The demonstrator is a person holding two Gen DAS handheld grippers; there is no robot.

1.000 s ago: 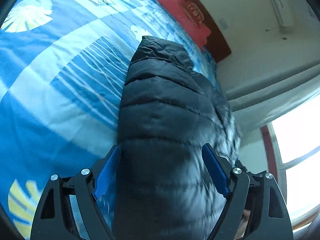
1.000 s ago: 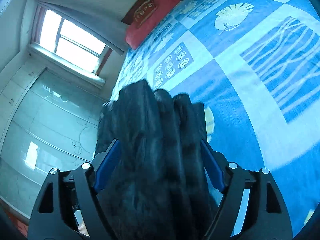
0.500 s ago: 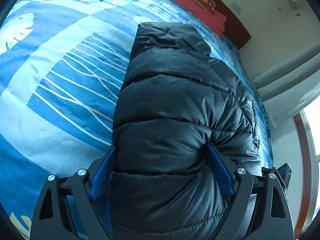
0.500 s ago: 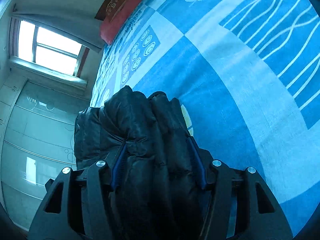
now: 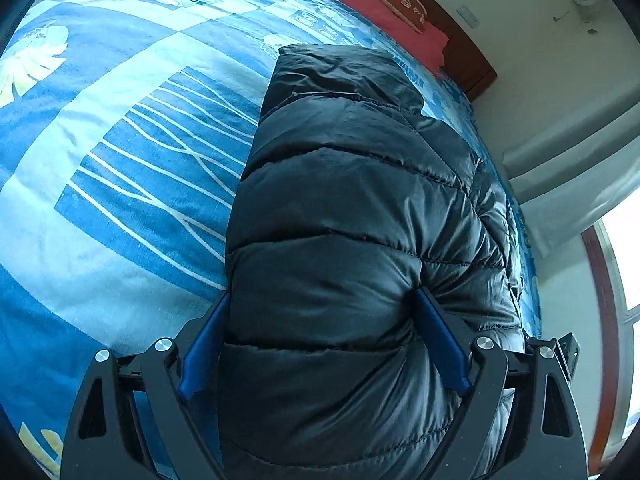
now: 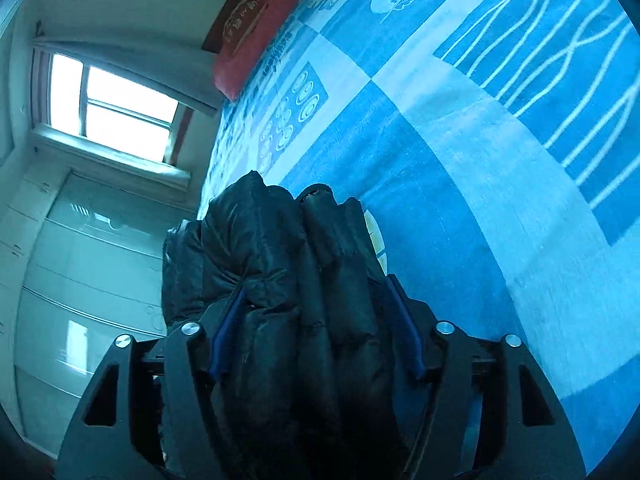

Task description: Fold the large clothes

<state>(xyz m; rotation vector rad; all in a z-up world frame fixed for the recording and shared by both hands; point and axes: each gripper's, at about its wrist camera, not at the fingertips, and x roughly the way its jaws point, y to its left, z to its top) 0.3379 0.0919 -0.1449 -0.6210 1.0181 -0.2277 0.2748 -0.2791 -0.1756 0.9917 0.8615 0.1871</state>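
Note:
A black quilted puffer jacket [image 5: 352,200] lies in a thick folded bundle on the blue patterned bedspread [image 5: 120,160]. My left gripper [image 5: 322,294] has its jaws wide around the near end of the bundle, and both blue pads dent the padding. In the right wrist view the jacket [image 6: 256,232] is bunched into upright folds. It fills the gap of my right gripper [image 6: 316,284], whose jaws are opening while the pads still touch the fabric. The bundle's underside is hidden.
A red pillow [image 5: 380,12] lies against the dark wooden headboard [image 5: 460,40] at the far end of the bed. In the right wrist view a bright window [image 6: 112,108] and pale glass wardrobe doors [image 6: 80,280] stand beyond the bed's edge. Bedspread [image 6: 480,160] stretches beyond the jacket.
Both grippers came down with the jacket, which has settled onto the bedspread. The right jaws squeezed the bundle tighter and then widened a little. The left grip looks unchanged.

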